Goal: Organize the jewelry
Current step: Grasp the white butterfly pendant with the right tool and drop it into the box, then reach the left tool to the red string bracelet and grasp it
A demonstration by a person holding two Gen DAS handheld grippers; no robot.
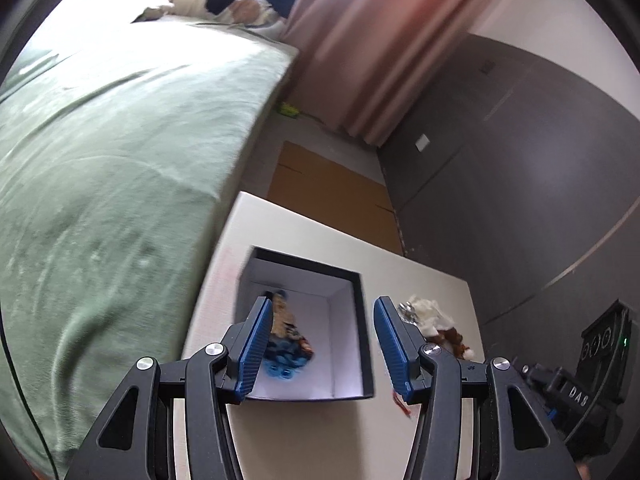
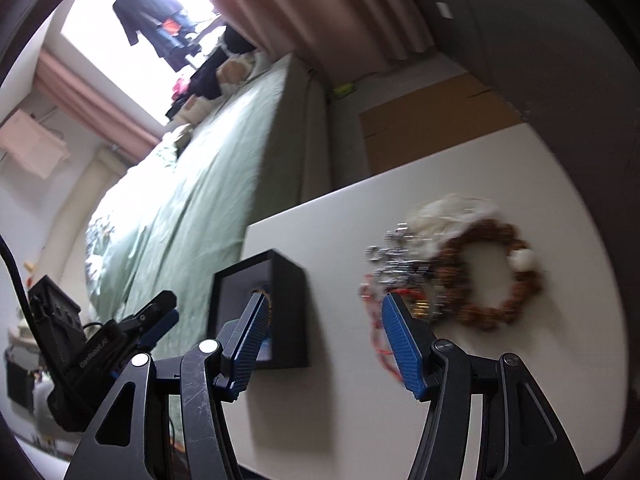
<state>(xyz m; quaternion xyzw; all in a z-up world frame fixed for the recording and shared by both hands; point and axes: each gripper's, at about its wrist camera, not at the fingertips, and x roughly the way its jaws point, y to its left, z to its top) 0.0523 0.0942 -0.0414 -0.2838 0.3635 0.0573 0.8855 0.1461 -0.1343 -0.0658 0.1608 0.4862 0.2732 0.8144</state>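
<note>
Nearest the left wrist camera, the left gripper [image 1: 318, 344] stands with its 2 blue-padded fingers [image 1: 252, 346] apart and nothing between them, hanging over the open black box [image 1: 362, 320] on the white table [image 1: 320, 440]. Inside the box, against its white lining, lies a heap of blue beaded jewelry [image 1: 290, 344], half hidden behind the finger at 9 o'clock. At 3 o'clock from the box, on the bare tabletop, sits a second pile of jewelry [image 1: 432, 320], white and brown; a red cord [image 1: 402, 404] shows at 5 o'clock from the box. The right gripper's body [image 1: 576, 392] enters at the 4 o'clock edge.

From the right wrist camera, the right gripper [image 2: 324, 336] also has its jaws apart and empty; no earlier view shows how they came so. Its pads hang above the table [image 2: 320, 400], with the box [image 2: 296, 304] just behind the 9 o'clock finger. At 2 o'clock from the gripper lies a brown bead bracelet [image 2: 480, 276] with 1 white bead, touching a blurred silver chain [image 2: 400, 256] at its 9 o'clock and a whitish piece [image 2: 452, 212] at its 11 o'clock. A red cord [image 2: 380, 344] trails toward 6 o'clock. The left gripper [image 2: 156, 320] shows at 8 o'clock.

A green-covered bed [image 1: 120, 160] lies beyond the table at 10 o'clock, pink curtains [image 1: 380, 40] at 12 o'clock, flat cardboard [image 1: 332, 192] on the floor.
</note>
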